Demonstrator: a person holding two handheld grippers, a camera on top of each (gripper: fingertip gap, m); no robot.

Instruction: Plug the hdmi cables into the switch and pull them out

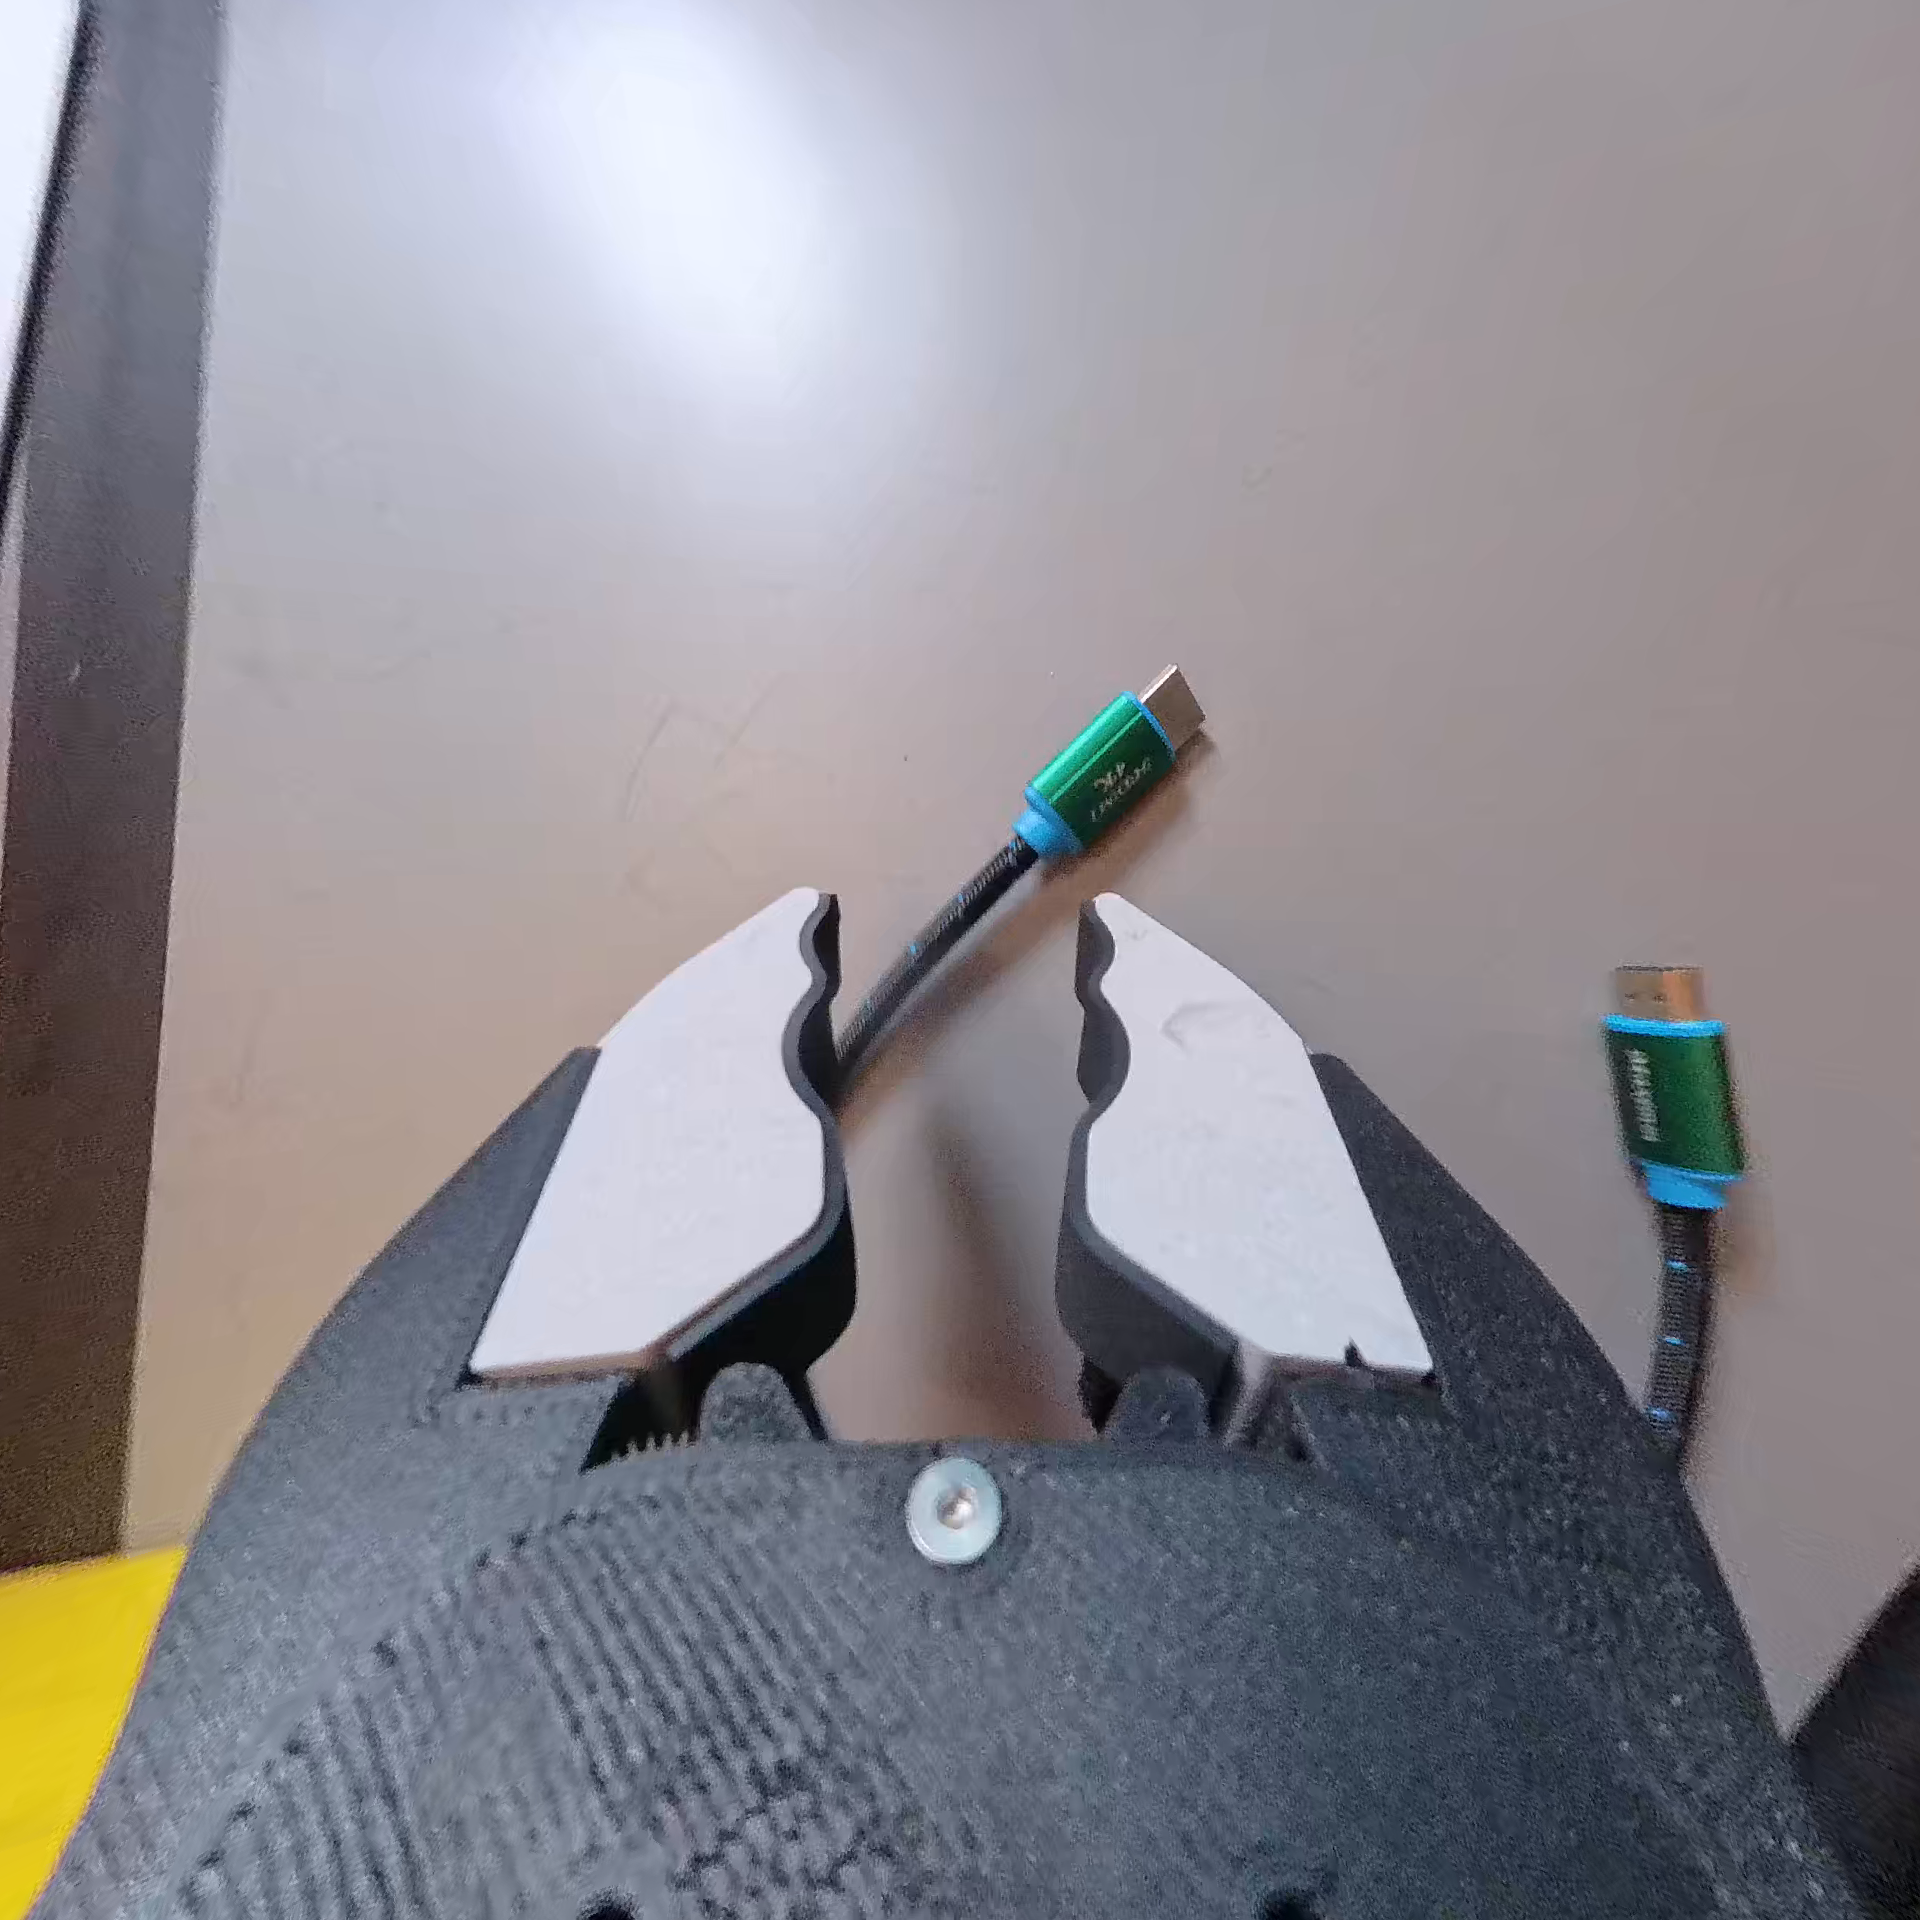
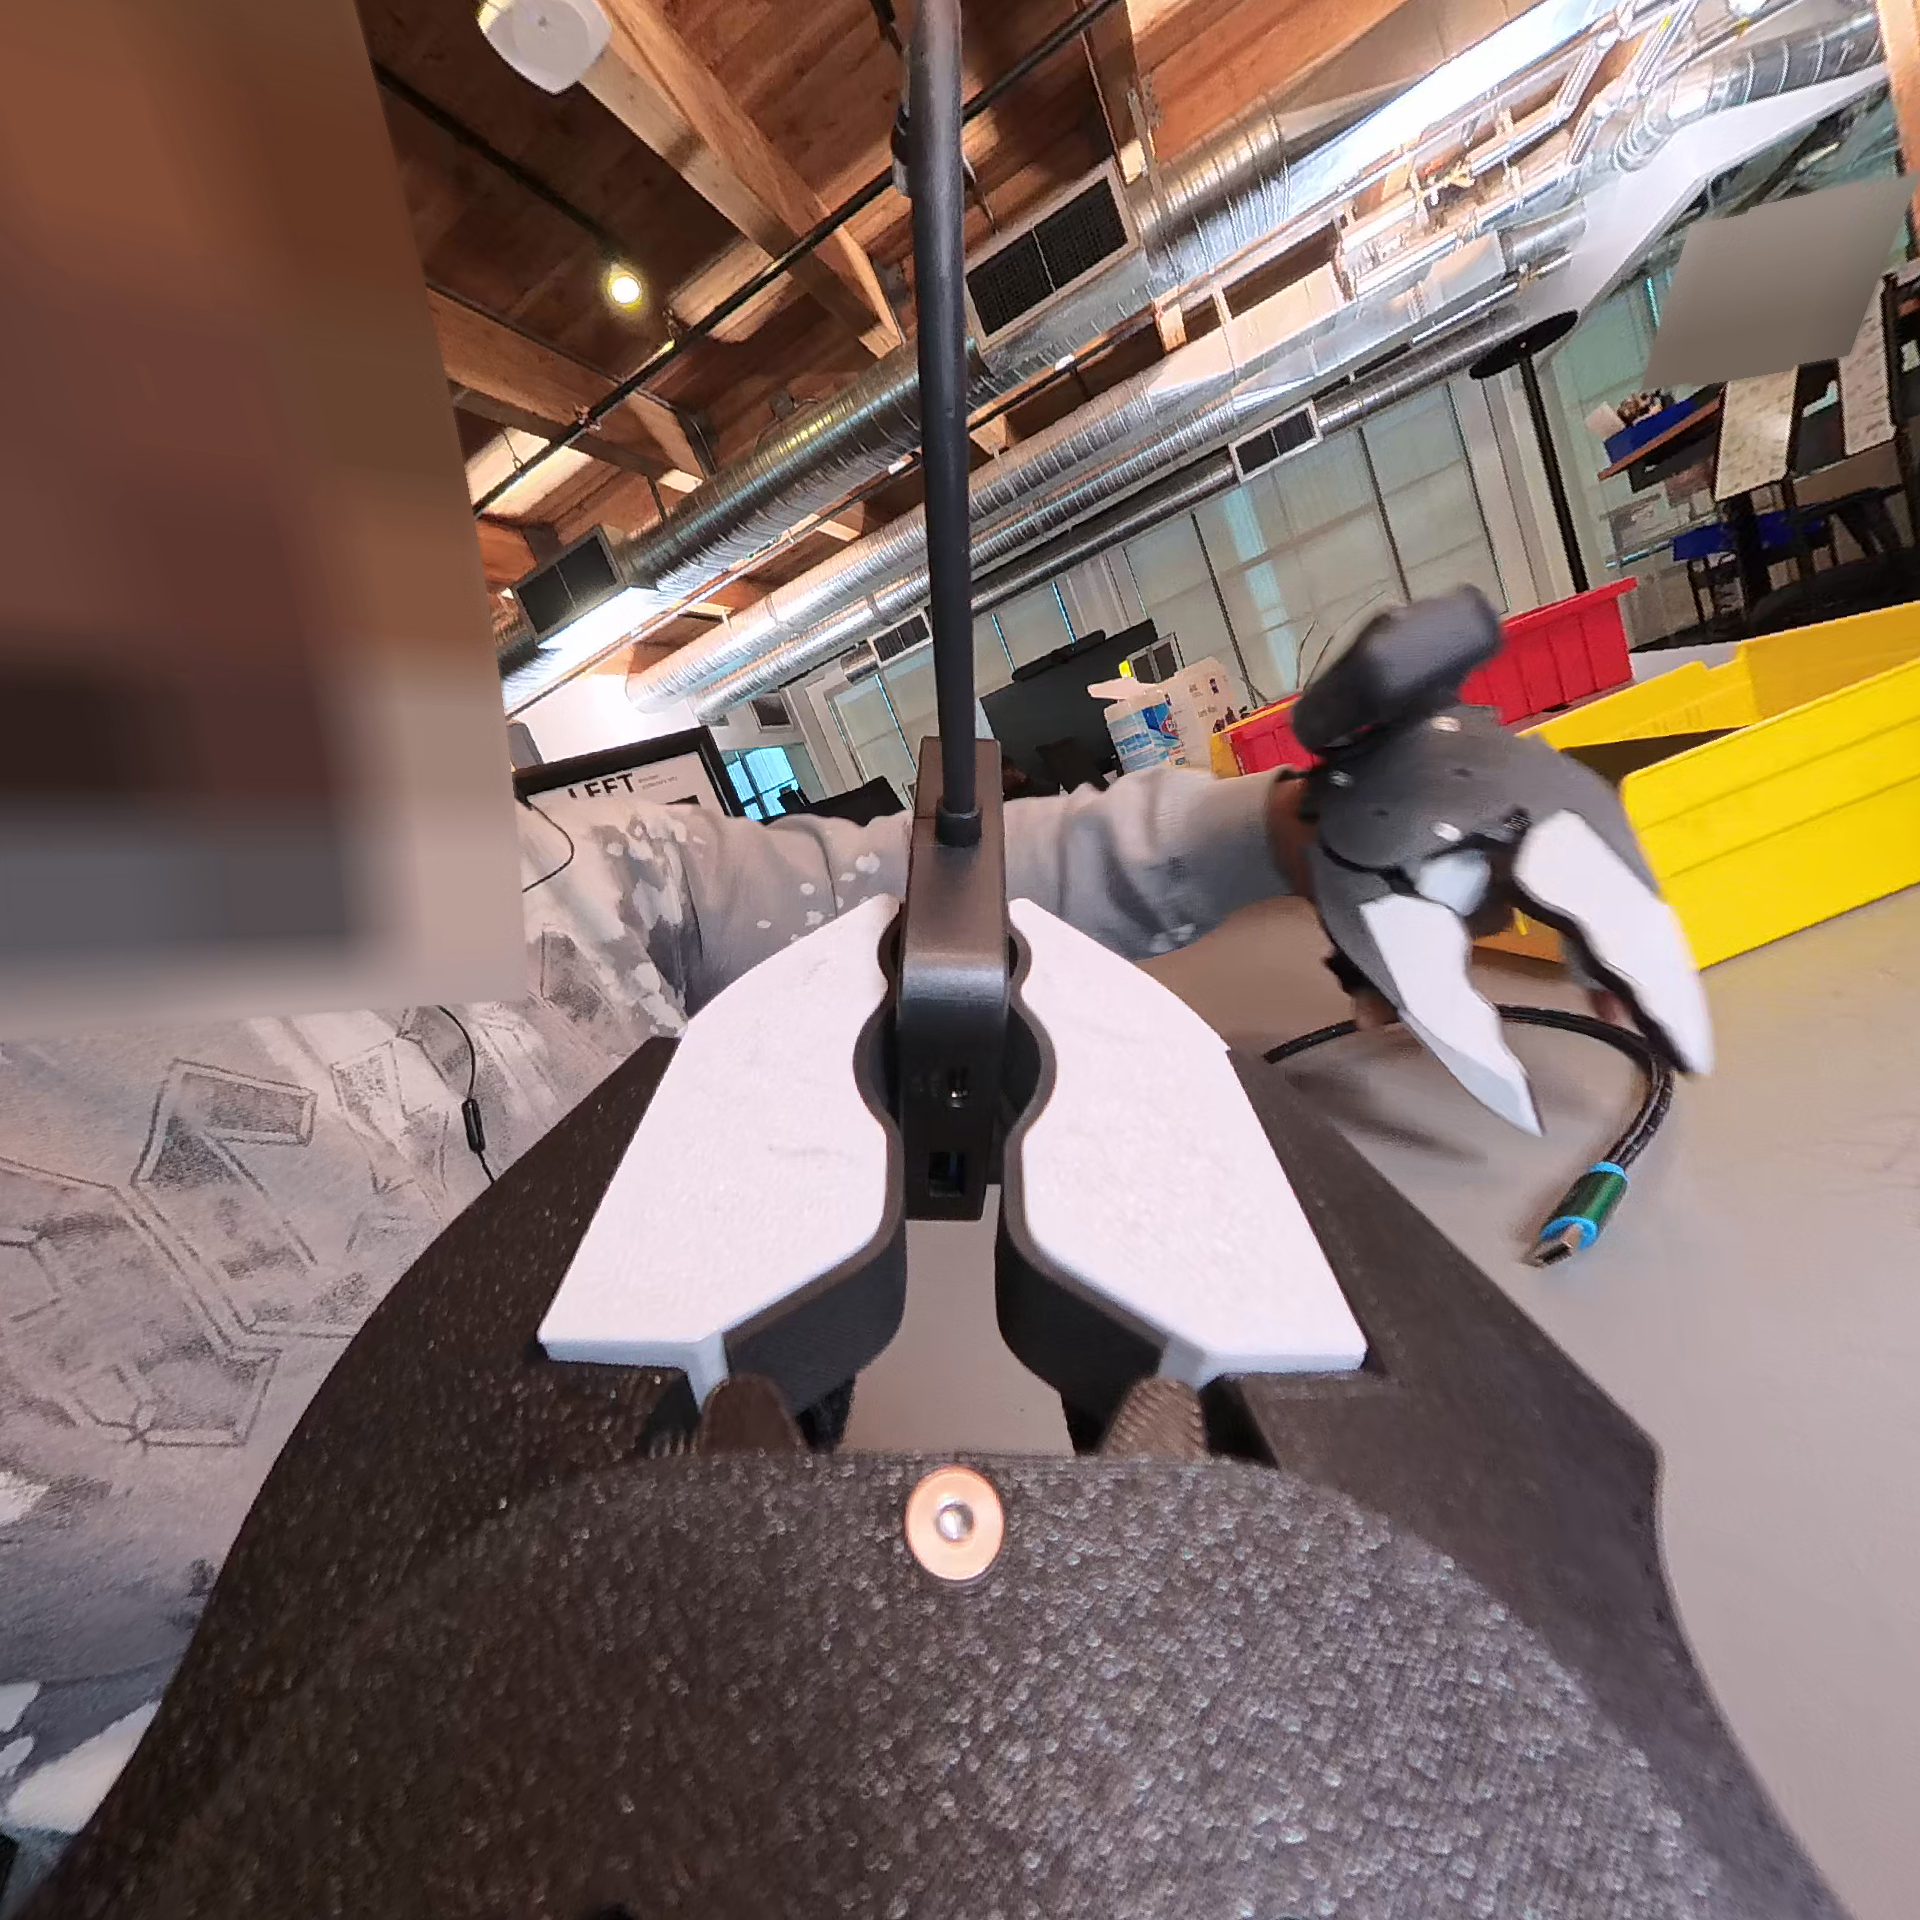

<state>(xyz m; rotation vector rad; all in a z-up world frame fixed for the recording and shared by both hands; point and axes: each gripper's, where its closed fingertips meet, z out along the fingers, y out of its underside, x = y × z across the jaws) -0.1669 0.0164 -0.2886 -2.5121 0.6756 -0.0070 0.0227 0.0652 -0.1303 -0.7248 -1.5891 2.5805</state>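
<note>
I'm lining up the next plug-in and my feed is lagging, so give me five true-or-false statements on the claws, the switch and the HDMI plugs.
1. The right claw is shut on the black switch. True.
2. The left claw is clamped on a green plug. False: its fingers are apart and hold nothing; the braided cable only runs between them on the table.
3. Two green HDMI plugs lie on the grey table. True: one ahead of the left claw, one to its right.
4. A green plug is already seated in the switch. False: both lie loose on the table.
5. A blue bin stands behind the left claw. False: it is a yellow bin.
</note>
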